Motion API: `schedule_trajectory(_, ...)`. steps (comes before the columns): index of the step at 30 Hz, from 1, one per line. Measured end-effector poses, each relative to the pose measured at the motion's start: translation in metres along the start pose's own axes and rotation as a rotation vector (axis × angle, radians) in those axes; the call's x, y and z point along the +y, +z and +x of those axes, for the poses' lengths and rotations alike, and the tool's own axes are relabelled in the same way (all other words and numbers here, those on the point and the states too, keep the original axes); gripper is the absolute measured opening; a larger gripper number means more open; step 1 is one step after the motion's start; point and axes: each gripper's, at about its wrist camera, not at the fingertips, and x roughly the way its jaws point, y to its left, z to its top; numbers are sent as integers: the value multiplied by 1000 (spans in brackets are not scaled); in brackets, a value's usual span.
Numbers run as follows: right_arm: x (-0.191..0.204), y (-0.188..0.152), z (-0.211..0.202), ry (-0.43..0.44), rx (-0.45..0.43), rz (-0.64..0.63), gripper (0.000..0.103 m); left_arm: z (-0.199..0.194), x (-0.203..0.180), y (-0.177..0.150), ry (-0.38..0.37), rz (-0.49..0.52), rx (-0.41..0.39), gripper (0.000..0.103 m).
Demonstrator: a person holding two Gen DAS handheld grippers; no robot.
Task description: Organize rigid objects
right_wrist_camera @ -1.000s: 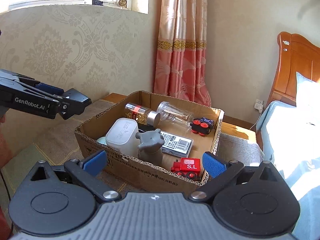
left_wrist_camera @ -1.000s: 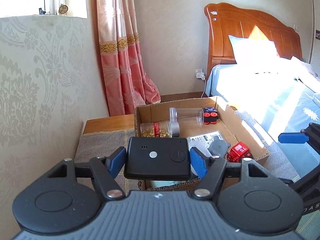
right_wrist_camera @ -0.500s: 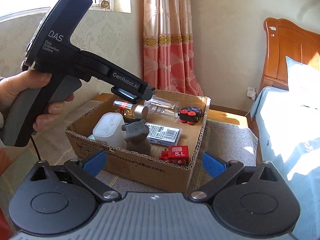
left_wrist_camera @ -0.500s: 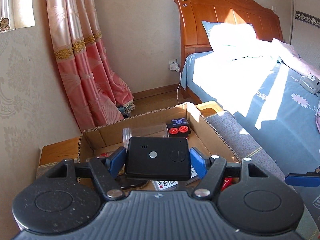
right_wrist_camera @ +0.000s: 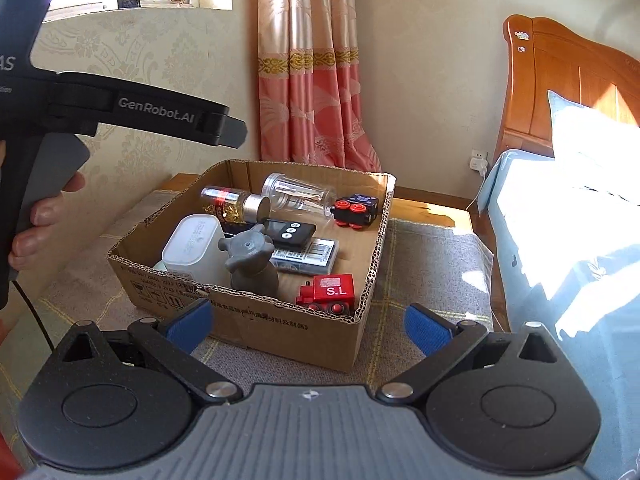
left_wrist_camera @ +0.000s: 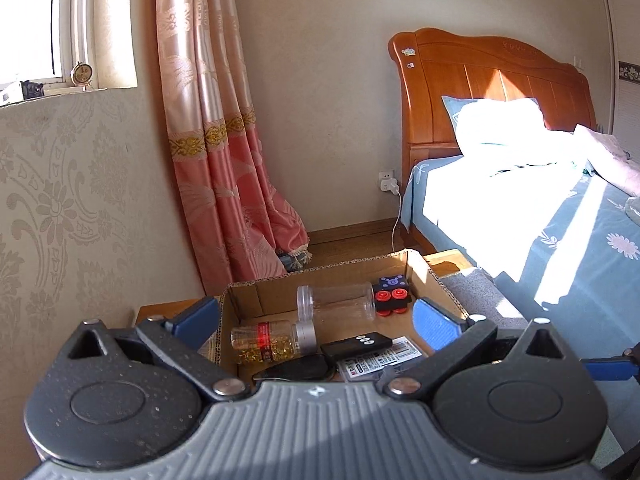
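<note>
A cardboard box [right_wrist_camera: 320,332] stands on a grey cloth. In it lies a black remote with white buttons [right_wrist_camera: 290,233], also in the left wrist view [left_wrist_camera: 356,343]. Around it are a bottle of gold capsules [right_wrist_camera: 234,202], a clear jar [right_wrist_camera: 298,196], a black block with red wheels [right_wrist_camera: 356,208], a grey figurine [right_wrist_camera: 252,260], a white container [right_wrist_camera: 194,248], a labelled flat case [right_wrist_camera: 306,256] and a red train [right_wrist_camera: 328,292]. My left gripper [left_wrist_camera: 316,320] is open and empty above the box. My right gripper [right_wrist_camera: 308,328] is open and empty in front of the box.
A bed [left_wrist_camera: 540,216] with a wooden headboard stands to the right. A pink curtain [left_wrist_camera: 228,184] and a patterned wall [left_wrist_camera: 60,208] are behind the box. The left gripper's body [right_wrist_camera: 120,108] and the hand holding it hang at the upper left of the box.
My left gripper has opened and let go of the black remote, which now lies in the box. The left gripper has drawn up and back. The right gripper has stayed open.
</note>
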Motion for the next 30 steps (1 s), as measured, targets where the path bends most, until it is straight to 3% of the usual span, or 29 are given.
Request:
schedule_trajectory(2, 1, 0, 1, -33, 33, 26, 103, -14, 4, -11, 41, -26, 11, 103)
schedule_trajectory(7, 5, -3, -4, -74, 79, 82, 103, -32, 8, -40, 99, -61, 145, 102)
schedule_trajectory(11, 14, -4, -12, -87, 84, 84, 103, -40, 9, -55, 88, -76, 205, 102)
schedule_trajectory(30, 28, -3, -23, -115, 96, 104, 103, -60, 12, -70, 116, -105, 246, 102)
